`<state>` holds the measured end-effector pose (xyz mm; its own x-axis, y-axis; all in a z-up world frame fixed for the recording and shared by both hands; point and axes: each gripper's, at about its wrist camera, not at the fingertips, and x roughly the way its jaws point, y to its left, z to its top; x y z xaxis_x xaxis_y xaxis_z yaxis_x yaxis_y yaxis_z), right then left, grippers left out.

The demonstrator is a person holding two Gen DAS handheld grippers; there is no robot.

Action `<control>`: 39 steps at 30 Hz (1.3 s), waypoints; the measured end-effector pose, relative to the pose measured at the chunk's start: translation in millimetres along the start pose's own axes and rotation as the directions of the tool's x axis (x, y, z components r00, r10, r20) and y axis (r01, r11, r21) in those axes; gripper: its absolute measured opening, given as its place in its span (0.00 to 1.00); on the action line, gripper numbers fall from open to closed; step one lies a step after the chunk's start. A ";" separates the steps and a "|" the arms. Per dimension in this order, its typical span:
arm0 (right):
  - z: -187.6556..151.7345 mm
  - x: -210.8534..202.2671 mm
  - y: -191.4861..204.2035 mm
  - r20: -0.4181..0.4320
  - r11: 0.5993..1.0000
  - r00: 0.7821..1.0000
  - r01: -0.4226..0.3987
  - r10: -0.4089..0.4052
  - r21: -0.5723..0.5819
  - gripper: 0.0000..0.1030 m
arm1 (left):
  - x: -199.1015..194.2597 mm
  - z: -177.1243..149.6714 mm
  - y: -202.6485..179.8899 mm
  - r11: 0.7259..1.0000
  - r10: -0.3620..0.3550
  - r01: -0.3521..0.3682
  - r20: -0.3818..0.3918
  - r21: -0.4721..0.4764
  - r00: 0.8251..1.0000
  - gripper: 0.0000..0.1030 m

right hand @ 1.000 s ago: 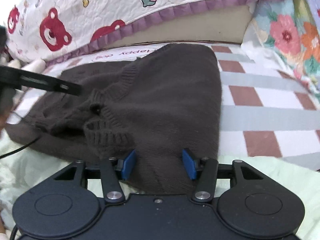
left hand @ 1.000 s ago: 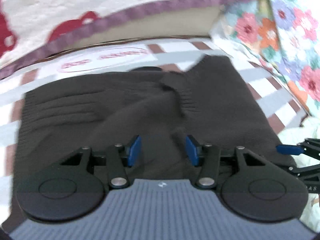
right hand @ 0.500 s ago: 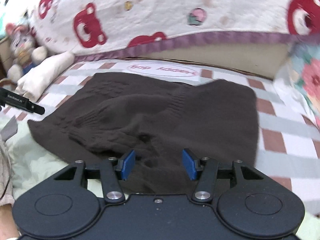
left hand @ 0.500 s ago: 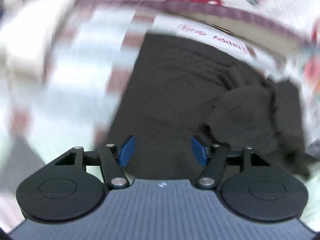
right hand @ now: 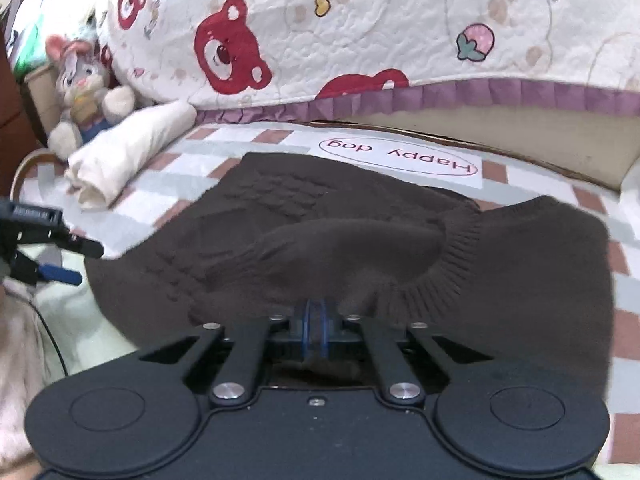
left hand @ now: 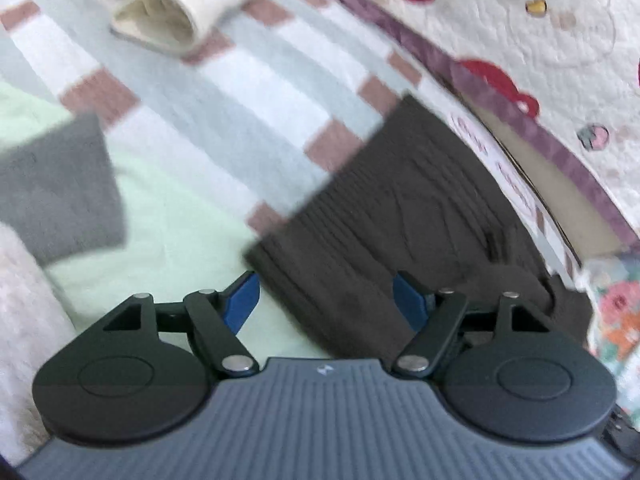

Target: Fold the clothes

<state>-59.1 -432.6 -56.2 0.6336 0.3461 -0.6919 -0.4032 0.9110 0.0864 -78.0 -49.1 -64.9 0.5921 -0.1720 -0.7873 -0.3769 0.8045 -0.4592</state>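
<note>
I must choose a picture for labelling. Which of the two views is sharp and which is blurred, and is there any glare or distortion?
Left wrist view: motion blur smears the dark sweater and checked sheet. Right wrist view: sharp, the sweater's knit ribs and the "Happy dog" label are legible. Both views: fisheye bending at the edges, soft even light, no glare.

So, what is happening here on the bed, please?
A person with a handheld gripper in each hand is folding a dark brown knitted sweater that lies on a checked bed sheet. The right gripper is shut on the sweater's near edge, beside the ribbed cuff. The left gripper is open and hovers at the sweater's left corner, holding nothing. A rolled cream cloth and a grey plush rabbit lie to the left, by the bear-print quilt.
</note>
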 end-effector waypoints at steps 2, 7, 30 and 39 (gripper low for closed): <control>3.2 10.4 -1.7 -0.011 1.000 1.000 -0.002 0.002 0.011 0.06 | 9.8 0.6 -2.9 1.000 0.018 -0.019 0.012 0.025 1.000 0.77; -11.0 44.3 -4.6 -0.098 1.000 0.995 0.020 -0.018 0.021 0.14 | 35.7 1.7 -8.3 0.998 0.057 -0.057 -0.037 0.020 0.998 0.77; -30.3 31.9 -29.5 -0.056 0.952 0.981 -0.168 0.188 0.257 0.25 | 63.5 -17.0 -41.6 0.959 0.157 -0.170 0.073 0.228 0.985 0.85; -62.5 -71.8 -96.6 0.076 0.967 0.995 0.046 -0.067 0.250 0.48 | 52.9 -20.7 -78.7 0.905 0.084 -0.103 0.065 0.414 0.994 0.11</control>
<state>-106.9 -559.4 -59.7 0.7078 0.3003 -0.6394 -0.1955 0.9531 0.2312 -31.8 -133.4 -78.9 0.6039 -0.0665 -0.7943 -0.1075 0.9806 -0.1638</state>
